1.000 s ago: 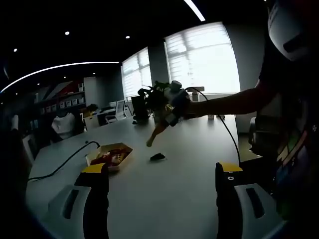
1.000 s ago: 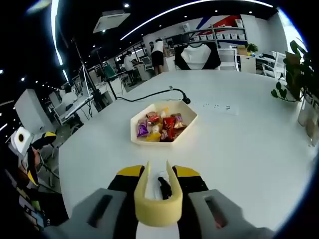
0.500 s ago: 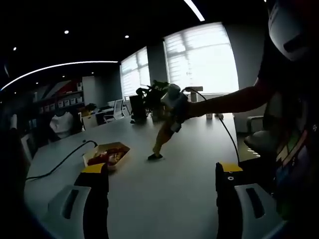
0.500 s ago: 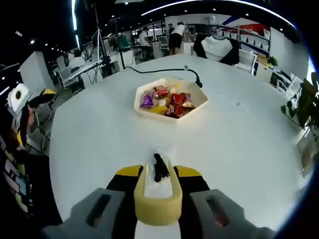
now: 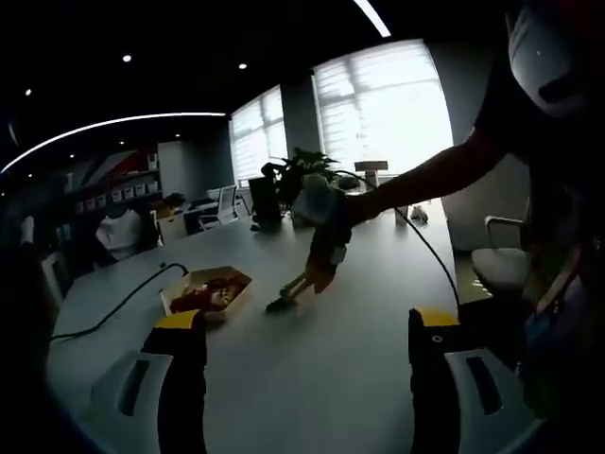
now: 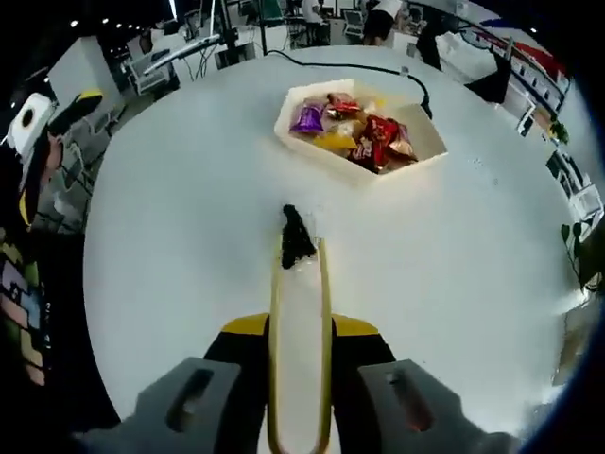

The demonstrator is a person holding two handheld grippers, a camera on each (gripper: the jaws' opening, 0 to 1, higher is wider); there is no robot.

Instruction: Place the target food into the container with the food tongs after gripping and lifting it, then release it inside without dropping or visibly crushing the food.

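Gripping the yellow food tongs (image 6: 299, 350) in my right gripper (image 6: 301, 345), I had their tips at a small dark food piece (image 6: 296, 238) lying on the white table (image 6: 180, 236), near the hexagonal tray (image 6: 364, 123) of wrapped snacks. My left gripper (image 5: 297, 340) hung above the table with its jaws wide apart, holding nothing.

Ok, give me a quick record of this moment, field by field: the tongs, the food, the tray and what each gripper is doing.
tongs: yellow tongs held in the right gripper, tips at the dark food piece
food: small dark piece on the white table, at the tong tips; whether it is lifted cannot be told
tray: white tray holding wrapped snacks, beyond the food
left gripper: open, holding nothing, above the table
right gripper: shut on the tongs
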